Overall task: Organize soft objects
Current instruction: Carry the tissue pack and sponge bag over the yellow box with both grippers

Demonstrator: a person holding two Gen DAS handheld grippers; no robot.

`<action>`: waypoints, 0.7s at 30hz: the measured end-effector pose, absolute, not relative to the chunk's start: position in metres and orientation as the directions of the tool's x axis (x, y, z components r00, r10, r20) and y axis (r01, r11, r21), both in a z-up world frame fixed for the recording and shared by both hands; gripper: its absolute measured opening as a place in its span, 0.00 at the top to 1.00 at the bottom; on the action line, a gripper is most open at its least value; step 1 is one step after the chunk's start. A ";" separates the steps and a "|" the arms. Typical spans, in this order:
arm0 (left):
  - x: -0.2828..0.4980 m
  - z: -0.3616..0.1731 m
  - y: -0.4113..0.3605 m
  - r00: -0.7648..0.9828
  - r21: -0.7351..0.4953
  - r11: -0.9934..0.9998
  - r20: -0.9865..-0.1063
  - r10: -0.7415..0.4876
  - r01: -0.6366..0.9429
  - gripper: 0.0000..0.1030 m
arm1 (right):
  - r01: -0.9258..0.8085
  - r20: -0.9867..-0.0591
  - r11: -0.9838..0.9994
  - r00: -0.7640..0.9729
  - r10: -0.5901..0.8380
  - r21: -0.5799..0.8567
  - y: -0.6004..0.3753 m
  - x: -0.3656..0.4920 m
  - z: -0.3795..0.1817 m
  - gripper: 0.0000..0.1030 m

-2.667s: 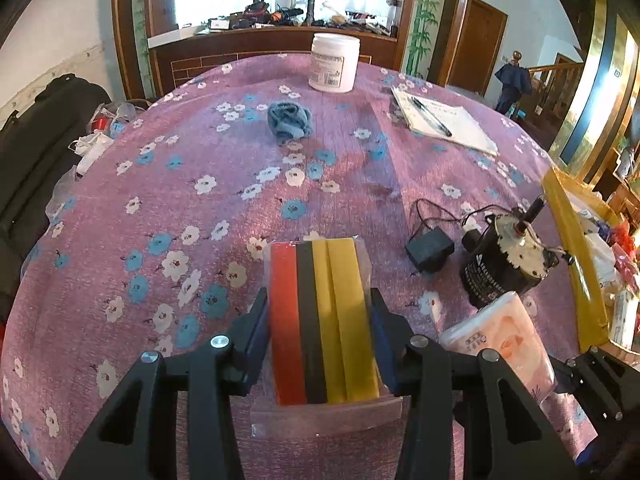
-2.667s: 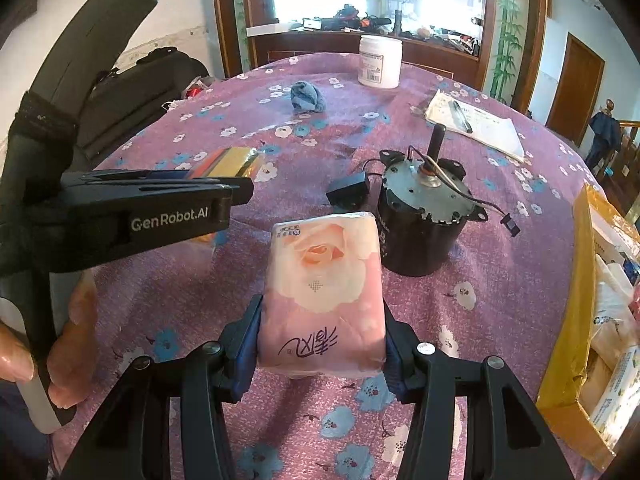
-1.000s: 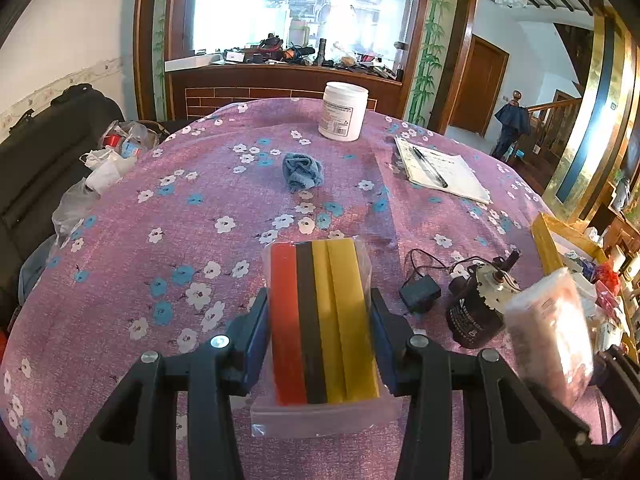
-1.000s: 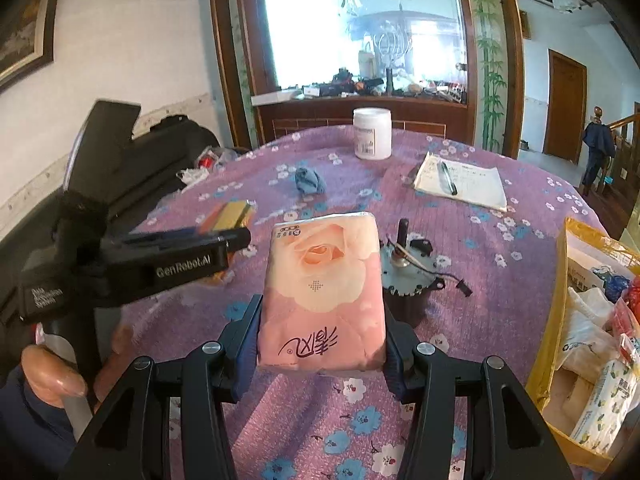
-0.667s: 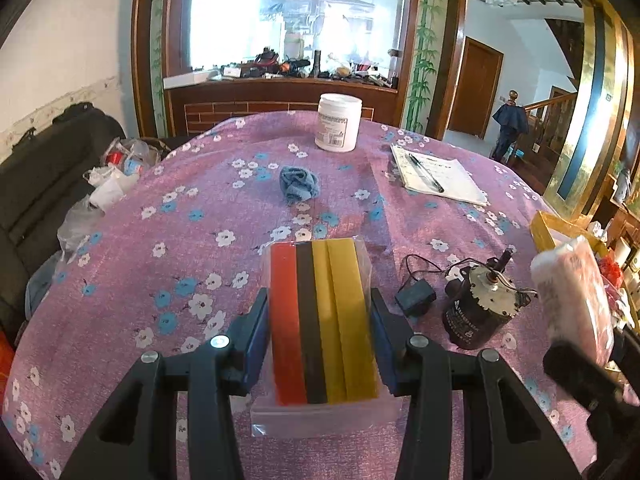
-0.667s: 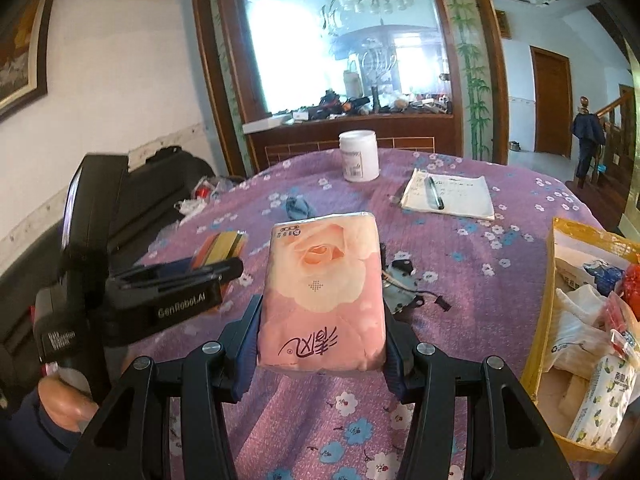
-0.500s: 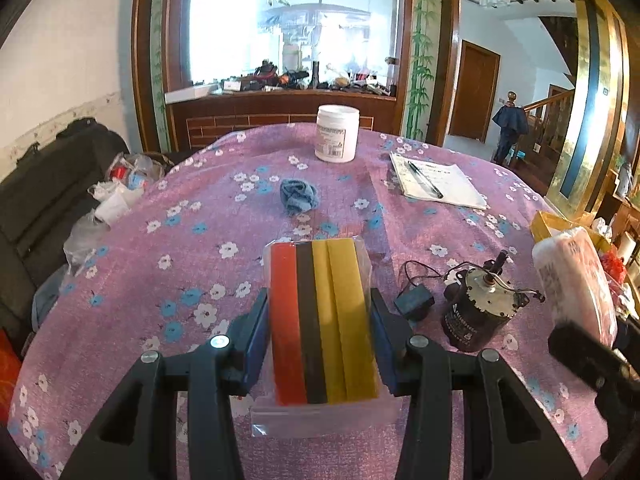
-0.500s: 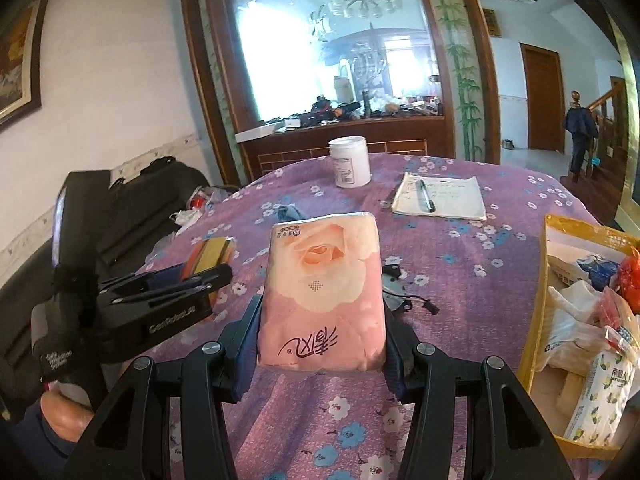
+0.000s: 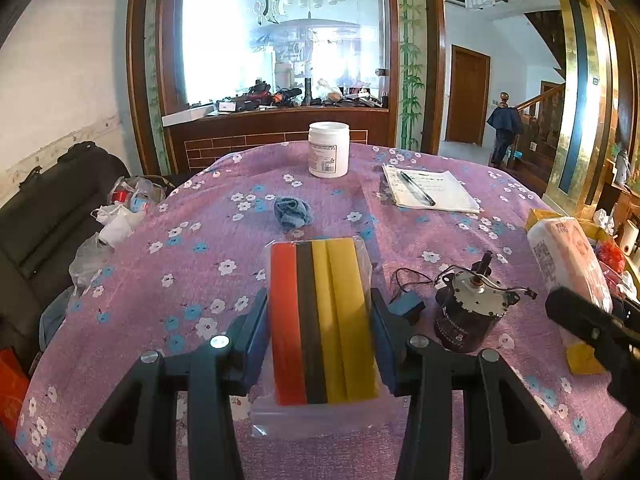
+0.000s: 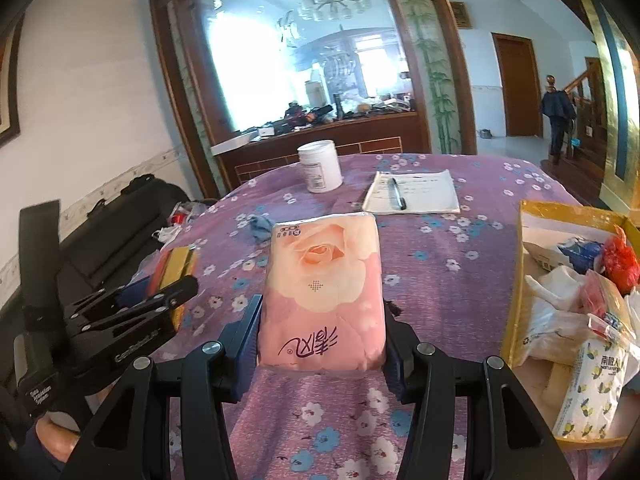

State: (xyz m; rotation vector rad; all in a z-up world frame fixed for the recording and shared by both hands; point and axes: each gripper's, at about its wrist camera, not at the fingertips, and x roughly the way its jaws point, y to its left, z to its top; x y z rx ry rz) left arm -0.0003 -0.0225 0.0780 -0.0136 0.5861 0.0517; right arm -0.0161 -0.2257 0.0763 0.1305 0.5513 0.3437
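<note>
Here, each gripper carries one soft packet above the flowered tablecloth (image 9: 192, 264).

Only the left wrist view shows the small motor (image 9: 466, 316) and black adapter (image 9: 408, 307) on the cloth; only the right wrist view looks into the yellow box (image 10: 516, 280) of bags at the table's right edge. The left gripper (image 9: 320, 332) is clenched on the bagged sponge pack (image 9: 320, 320), a pad on each side. The right gripper (image 10: 322, 336) squeezes the pink tissue pack (image 10: 322, 292) likewise, held near the box.
</note>
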 end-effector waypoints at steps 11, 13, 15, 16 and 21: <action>-0.015 0.088 -0.037 0.869 0.004 1.000 -0.494 -0.010 0.014 0.57 | -0.161 -0.486 0.948 0.828 0.281 0.274 -0.261 -0.015 0.078 0.46; -0.018 0.090 -0.038 0.877 0.000 0.999 -0.480 -0.028 0.032 0.57 | -0.144 -0.476 0.949 0.838 0.267 0.280 -0.269 -0.020 0.081 0.46; -0.020 0.091 -0.040 0.878 -0.007 0.999 -0.476 -0.048 0.051 0.57 | -0.118 -0.475 0.952 0.845 0.246 0.282 -0.278 -0.026 0.084 0.46; -0.021 0.092 -0.041 0.878 -0.008 0.998 -0.476 -0.052 0.055 0.57 | -0.106 -0.476 0.952 0.847 0.237 0.287 -0.284 -0.028 0.084 0.46; -0.028 0.098 -0.050 0.879 -0.011 0.996 -0.468 -0.085 0.091 0.57 | -0.040 -0.479 0.952 0.857 0.188 0.302 -0.315 -0.045 0.086 0.47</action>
